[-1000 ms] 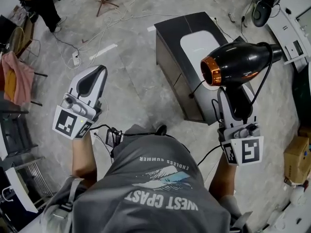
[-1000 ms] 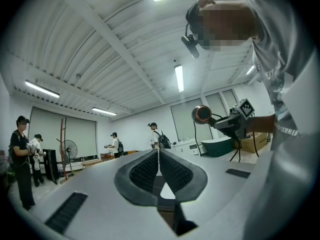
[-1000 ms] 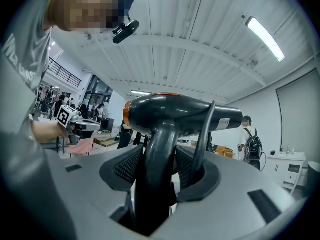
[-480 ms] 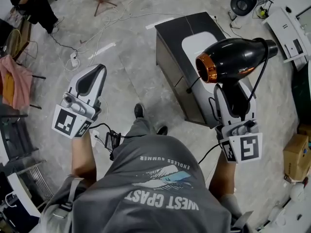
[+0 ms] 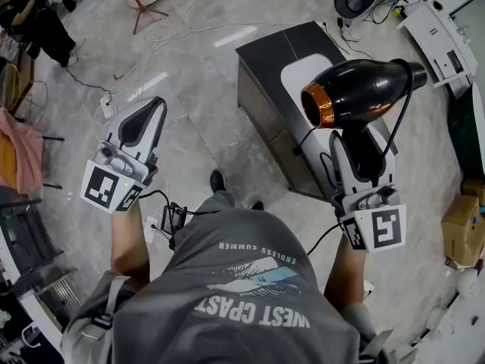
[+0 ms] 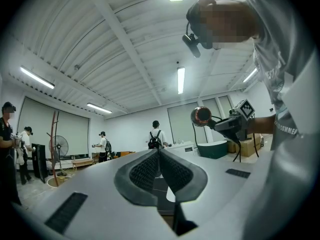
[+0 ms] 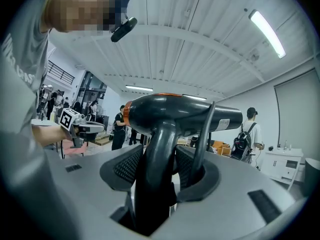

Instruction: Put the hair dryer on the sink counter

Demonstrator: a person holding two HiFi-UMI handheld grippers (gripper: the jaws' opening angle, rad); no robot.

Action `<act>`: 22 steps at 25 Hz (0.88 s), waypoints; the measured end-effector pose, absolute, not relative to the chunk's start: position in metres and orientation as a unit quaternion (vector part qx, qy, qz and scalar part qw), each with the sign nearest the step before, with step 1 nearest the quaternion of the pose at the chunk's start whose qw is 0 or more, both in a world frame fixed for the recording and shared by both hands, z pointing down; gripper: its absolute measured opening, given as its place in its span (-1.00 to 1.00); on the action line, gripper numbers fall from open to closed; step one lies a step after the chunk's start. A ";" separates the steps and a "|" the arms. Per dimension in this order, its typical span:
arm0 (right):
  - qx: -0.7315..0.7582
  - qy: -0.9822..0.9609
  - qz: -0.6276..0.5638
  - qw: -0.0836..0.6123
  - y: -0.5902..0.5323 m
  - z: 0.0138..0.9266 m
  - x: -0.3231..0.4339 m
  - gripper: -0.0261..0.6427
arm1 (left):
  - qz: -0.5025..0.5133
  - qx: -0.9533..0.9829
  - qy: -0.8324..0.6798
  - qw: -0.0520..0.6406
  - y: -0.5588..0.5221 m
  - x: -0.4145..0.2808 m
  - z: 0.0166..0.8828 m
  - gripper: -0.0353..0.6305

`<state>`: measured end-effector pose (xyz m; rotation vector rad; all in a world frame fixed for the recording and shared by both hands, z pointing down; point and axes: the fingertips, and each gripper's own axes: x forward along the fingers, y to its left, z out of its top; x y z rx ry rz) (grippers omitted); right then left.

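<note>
A: Any shift since a second ago?

B: A small one: a slight drift left and up, in the head view, of the hair dryer (image 5: pixel 362 89) and the right gripper (image 5: pixel 356 146) under it. Same drift for the sink counter (image 5: pixel 261 63) below.

A: And the dryer's place?

B: In the air, upright on its handle, barrel level, orange-ringed end toward the left. Overlaps the white basin (image 5: pixel 299 70) of the dark counter from above, without resting on it.

A: Anything clearer from the gripper views?

B: Yes. From the right gripper view: both pads pressed against the black handle, with the cord (image 7: pixel 204 134) running down beside it inside the jaws. Only partly visible from the head view. From the left gripper view: the left gripper (image 6: pixel 159 154) with jaws closed together, nothing between them, and the dryer small and far off at the right.

A: Surface and room?

B: Grey marbled floor (image 5: pixel 204 135) strewn with cables (image 5: pixel 178 30); a cardboard box (image 5: pixel 462 230) at the right edge. Only in the gripper views: a ribbed white ceiling (image 6: pixel 125 44) with strip lights (image 6: pixel 181 79), standing people (image 6: pixel 156 136), a pedestal fan (image 6: pixel 60 146).
</note>
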<state>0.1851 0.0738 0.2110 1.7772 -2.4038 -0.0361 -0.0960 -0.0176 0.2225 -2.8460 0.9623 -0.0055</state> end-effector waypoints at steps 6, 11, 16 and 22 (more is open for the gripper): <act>0.606 -0.791 -0.008 0.081 0.047 0.216 0.172 -0.27 | 0.002 -0.951 0.301 0.065 -0.055 -0.103 0.228 -0.82; 0.619 -0.780 -0.006 0.085 0.036 0.219 0.170 -0.27 | 0.005 -0.957 0.283 0.064 -0.075 -0.100 0.231 -0.82; 0.632 -0.770 -0.008 0.090 0.020 0.219 0.166 -0.27 | 0.007 -0.961 0.268 0.062 -0.100 -0.101 0.231 -0.82; 0.641 -0.762 -0.006 0.093 0.003 0.221 0.159 -0.27 | 0.011 -0.966 0.253 0.059 -0.123 -0.100 0.234 -0.82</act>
